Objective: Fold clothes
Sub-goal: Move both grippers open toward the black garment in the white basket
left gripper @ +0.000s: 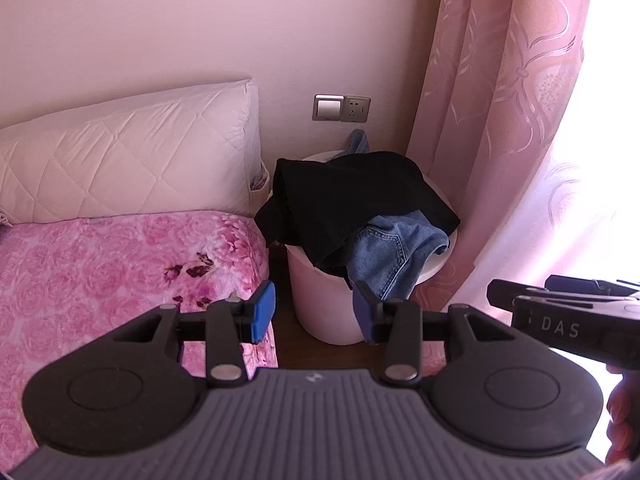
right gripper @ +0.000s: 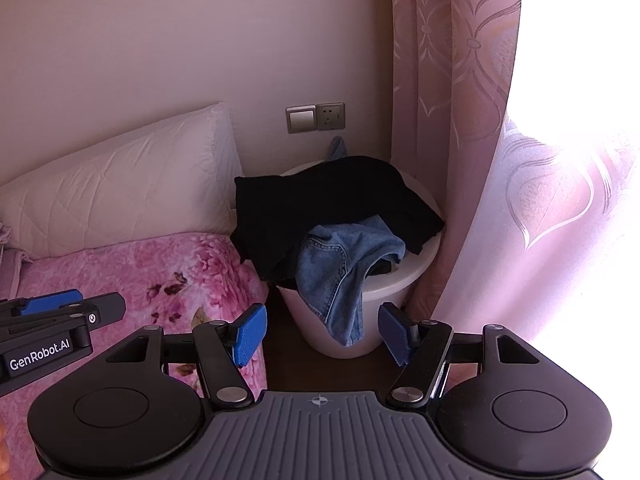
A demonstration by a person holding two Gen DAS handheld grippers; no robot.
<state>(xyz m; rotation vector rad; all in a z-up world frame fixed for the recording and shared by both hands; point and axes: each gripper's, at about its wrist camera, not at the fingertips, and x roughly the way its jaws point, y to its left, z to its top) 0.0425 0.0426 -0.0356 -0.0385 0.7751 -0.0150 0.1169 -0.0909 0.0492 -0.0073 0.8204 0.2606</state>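
left gripper (left gripper: 314,312), right gripper (right gripper: 322,334): jaws apart, empty, aimed at round white laundry bucket (right gripper: 352,320) holding crumpled black garment (right gripper: 320,208) and blue denim jeans (right gripper: 336,276), ready for grabbing.

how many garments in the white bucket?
2 visible: a black cloth garment draped over the round white plastic bucket, and blue denim jeans hanging over its front rim. More may be hidden underneath.
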